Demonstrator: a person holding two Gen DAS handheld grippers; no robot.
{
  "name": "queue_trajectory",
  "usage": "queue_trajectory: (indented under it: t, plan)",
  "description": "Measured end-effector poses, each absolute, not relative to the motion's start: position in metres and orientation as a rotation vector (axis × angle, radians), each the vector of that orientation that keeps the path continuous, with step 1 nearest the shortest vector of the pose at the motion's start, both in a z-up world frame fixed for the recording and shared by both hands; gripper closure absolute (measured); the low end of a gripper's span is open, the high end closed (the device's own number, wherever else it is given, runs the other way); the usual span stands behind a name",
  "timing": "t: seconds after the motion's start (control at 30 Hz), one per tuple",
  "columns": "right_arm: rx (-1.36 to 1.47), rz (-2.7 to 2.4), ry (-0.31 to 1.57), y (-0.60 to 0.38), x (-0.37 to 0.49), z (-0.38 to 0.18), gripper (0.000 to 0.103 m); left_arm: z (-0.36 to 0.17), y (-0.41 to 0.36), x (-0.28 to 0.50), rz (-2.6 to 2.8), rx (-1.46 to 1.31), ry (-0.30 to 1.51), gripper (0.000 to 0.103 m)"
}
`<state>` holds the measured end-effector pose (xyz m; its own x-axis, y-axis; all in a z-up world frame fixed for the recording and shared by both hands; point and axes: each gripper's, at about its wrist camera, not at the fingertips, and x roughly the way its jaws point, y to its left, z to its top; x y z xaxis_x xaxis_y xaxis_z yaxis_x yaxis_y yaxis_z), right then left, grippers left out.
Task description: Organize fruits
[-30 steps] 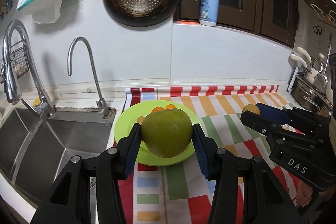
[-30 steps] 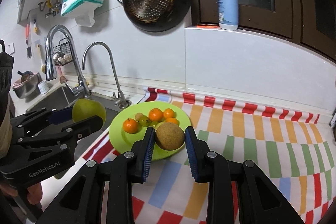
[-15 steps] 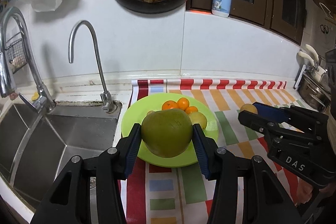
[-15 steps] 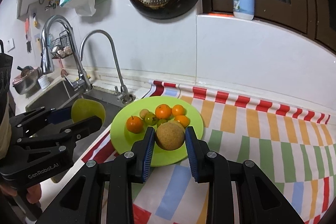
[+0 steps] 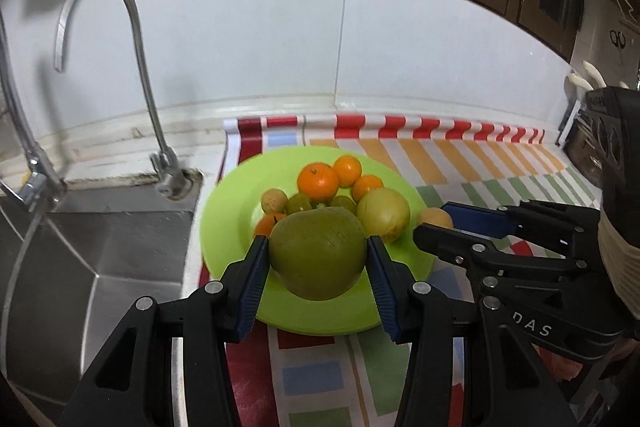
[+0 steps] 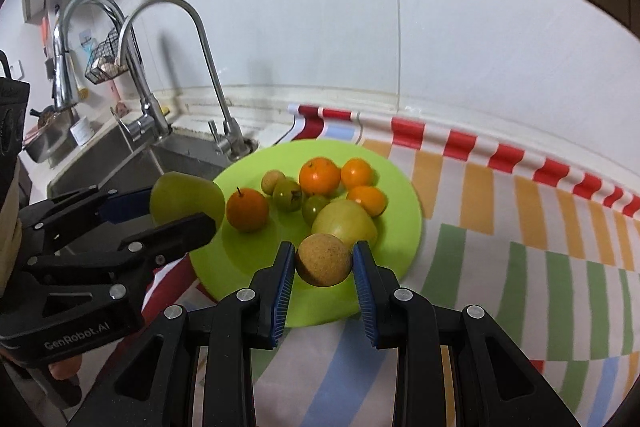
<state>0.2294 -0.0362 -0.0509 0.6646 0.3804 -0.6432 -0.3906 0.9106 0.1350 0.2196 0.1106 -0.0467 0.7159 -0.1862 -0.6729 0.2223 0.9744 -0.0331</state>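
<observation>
Placement looks like the step in hand: both tongs carry fruit above a green plate [image 5: 224, 227] and, judging by the task, each piece is due to be set down there. The left gripper [image 5: 318, 259] is clamped on a large green fruit [image 5: 318, 253], held over the plate's near rim; the right gripper [image 6: 324, 263] is closed tight on a small brown round fruit [image 6: 324, 259], likewise above the near edge, just this side of a yellow-green fruit [image 6: 344, 223]. To do it well, I would lower each piece onto bare plate before letting go, the big one toward the empty stretch beside the left tongs, since round fruit dropped from height will likely roll off onto the striped cloth [image 6: 520, 247] or toward the sink [image 5: 100, 259] beyond the left fingers. Ahead of both tongs the plate already holds four oranges [image 6: 320, 177], two small green fruits [image 6: 288, 195], a small tan one [image 6: 273, 181] and the yellow-green piece, clustered at its middle and far side.
</observation>
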Motion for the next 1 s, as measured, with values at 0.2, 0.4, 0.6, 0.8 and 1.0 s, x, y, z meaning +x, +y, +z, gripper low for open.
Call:
queue_trajectory:
  t: [0.2, 0.4, 0.6, 0.8, 1.0]
  plan:
    - [-0.023, 0.442, 0.756, -0.031, 0.24, -0.063, 0.072, -0.06, 0.109, 0.234, -0.245, 0.056, 0.781, 0.055]
    - [-0.028, 0.452, 0.769, -0.025, 0.247, -0.068, 0.072, -0.057, 0.115, 0.234, -0.205, 0.059, 0.767, 0.048]
    - [-0.026, 0.471, 0.766, -0.016, 0.249, -0.071, 0.072, -0.056, 0.129, 0.23, -0.148, 0.034, 0.766, 0.048]
    - [-0.053, 0.448, 0.741, -0.011, 0.246, -0.069, 0.051, -0.058, 0.136, 0.225, -0.113, 0.011, 0.774, 0.048]
    - [-0.029, 0.452, 0.737, -0.018, 0.245, -0.07, 0.051, -0.054, 0.133, 0.218, -0.1, 0.019, 0.759, 0.048]
